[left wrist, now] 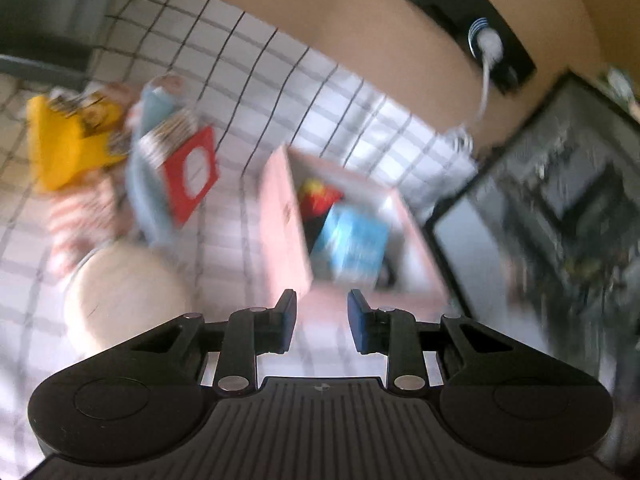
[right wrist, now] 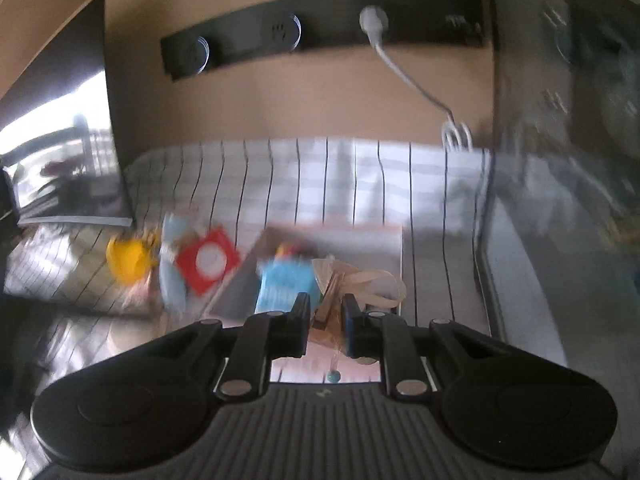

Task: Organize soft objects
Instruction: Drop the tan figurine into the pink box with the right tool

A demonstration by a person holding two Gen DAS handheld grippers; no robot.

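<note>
Both views are blurred. A pink open box (left wrist: 284,216) stands on the checked cloth and holds a blue soft item (left wrist: 352,240) and a red-and-yellow one (left wrist: 320,196). My left gripper (left wrist: 322,320) is open and empty, just short of the box's near wall. Left of the box lie a yellow soft toy (left wrist: 64,144), a red cloth square with a white circle (left wrist: 192,176) and a striped piece (left wrist: 76,216). My right gripper (right wrist: 326,320) is shut on a beige ribboned pouch (right wrist: 340,280), held over the box (right wrist: 384,236) beside the blue item (right wrist: 284,284).
A round cream cushion (left wrist: 128,296) lies near my left gripper. A dark glass-fronted cabinet (left wrist: 560,208) stands right of the box. A black socket strip (right wrist: 320,28) with a white plug and cable (right wrist: 400,68) runs along the beige wall behind.
</note>
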